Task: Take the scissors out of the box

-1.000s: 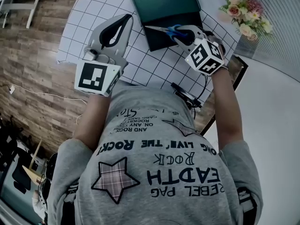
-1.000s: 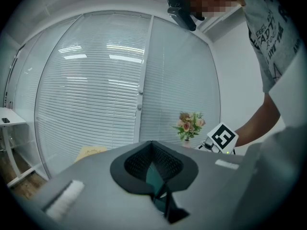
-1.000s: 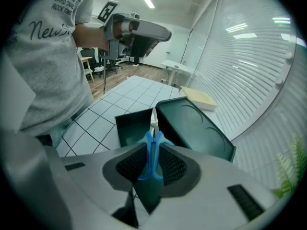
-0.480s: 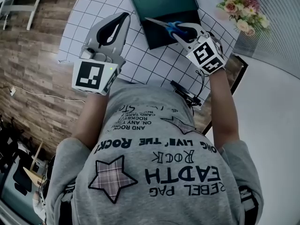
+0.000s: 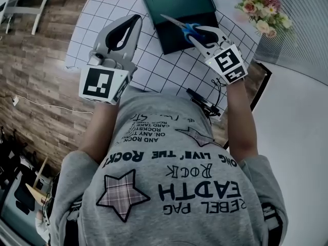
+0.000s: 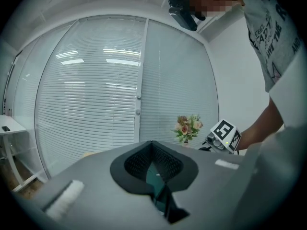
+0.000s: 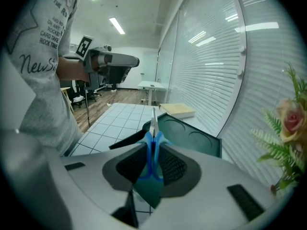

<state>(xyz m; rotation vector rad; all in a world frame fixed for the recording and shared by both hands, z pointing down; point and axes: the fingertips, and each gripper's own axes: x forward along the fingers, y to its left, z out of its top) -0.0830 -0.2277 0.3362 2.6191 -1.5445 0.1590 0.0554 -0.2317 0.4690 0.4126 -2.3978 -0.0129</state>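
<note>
The right gripper (image 5: 199,34) has its fingers (image 7: 125,163) clenched on the blue handles of the scissors (image 5: 180,26). Their long axis runs straight out ahead of the fingers, with the blades pointing away over the dark box (image 5: 177,1) (lifted off its floor, as far as I can judge). The left gripper (image 5: 134,20), fingers pressed together on nothing, hangs off to the side above the gridded surface (image 5: 169,70), so the right hand alone is placed to draw the scissors back over the box's near rim.
</note>
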